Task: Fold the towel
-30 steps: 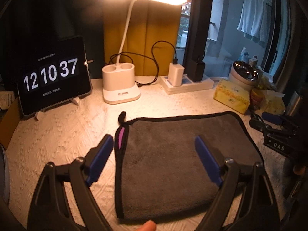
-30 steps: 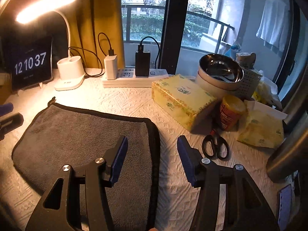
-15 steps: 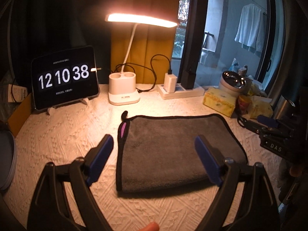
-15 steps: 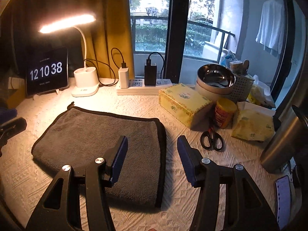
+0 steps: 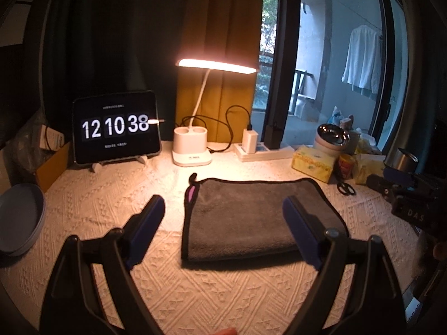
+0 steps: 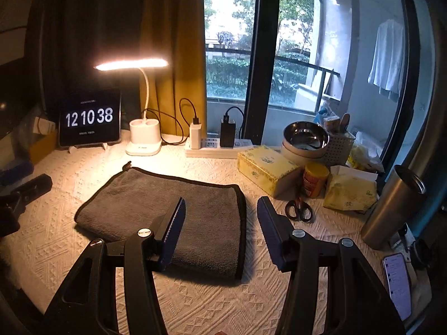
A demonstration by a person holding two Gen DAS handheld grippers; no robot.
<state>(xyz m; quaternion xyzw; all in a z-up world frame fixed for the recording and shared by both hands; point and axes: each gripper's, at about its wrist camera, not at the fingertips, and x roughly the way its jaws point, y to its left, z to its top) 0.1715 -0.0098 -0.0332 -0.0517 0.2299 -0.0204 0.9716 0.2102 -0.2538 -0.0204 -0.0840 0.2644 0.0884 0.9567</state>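
A dark grey towel with black trim lies folded flat on the cream tablecloth; it also shows in the right wrist view. My left gripper is open and empty, held above and back from the towel's near edge. My right gripper is open and empty, above the towel's right edge. The right gripper shows at the far right of the left wrist view, the left gripper at the far left of the right wrist view. Neither touches the towel.
Behind the towel stand a tablet clock, a lit desk lamp and a power strip. To the right are a tissue box, scissors, a steel tumbler, a can and a phone. Plates lie left.
Both grippers have pulled back and up from the towel, so it looks smaller and farther. The towel stays folded and still. Both grippers stay open.
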